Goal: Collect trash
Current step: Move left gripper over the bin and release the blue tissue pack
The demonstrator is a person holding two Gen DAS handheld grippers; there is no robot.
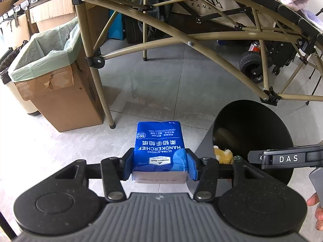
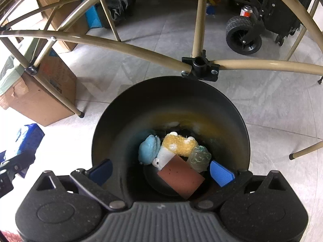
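"ULTRA-STRONG HANDKERCHIEF" printed upside down on the blue tissue pack (image 1: 159, 147), clenched between the pads of the left claw (image 1: 160, 166) above the floor. "DAS" on the right tool at 3 o'clock. Right claw (image 2: 161, 170) spread wide, released, empty, poised over the black bin (image 2: 241, 125). Inside: brown block (image 2: 180, 176), yellow plush (image 2: 178, 144), blue puff (image 2: 148, 150). Lined cardboard box (image 1: 60, 98) at 9 o'clock; tan frame (image 1: 181, 34) overhead.
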